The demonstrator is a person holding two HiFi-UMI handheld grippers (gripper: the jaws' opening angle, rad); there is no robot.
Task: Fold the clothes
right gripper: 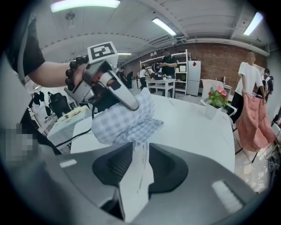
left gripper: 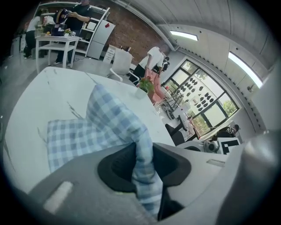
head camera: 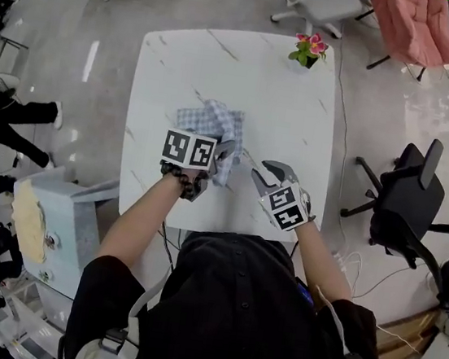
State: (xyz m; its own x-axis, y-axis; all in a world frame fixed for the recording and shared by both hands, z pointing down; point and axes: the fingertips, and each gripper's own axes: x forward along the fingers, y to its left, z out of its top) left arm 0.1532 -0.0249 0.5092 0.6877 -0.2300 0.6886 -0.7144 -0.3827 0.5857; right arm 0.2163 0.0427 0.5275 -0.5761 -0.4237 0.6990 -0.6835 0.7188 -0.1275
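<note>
A blue-and-white checked cloth [head camera: 208,121] lies bunched on the white marble table [head camera: 255,72], its near part lifted off the top. My left gripper [head camera: 221,156] is shut on one edge of it, and in the left gripper view the checked cloth [left gripper: 109,127] runs up from between the jaws of that gripper [left gripper: 142,156]. My right gripper [head camera: 257,167] is shut on another edge. The pale underside of the cloth [right gripper: 136,176] sits pinched in the right gripper [right gripper: 138,154]. In that view the left gripper [right gripper: 109,85] is close ahead, against the bunched cloth [right gripper: 123,121].
A potted pink flower [head camera: 310,49] stands at the table's far right corner. Right of the table is a black office chair [head camera: 406,199], with a pink garment [head camera: 413,27] beyond it. A pale blue cabinet [head camera: 51,221] stands at the near left. People stand further off [right gripper: 250,70].
</note>
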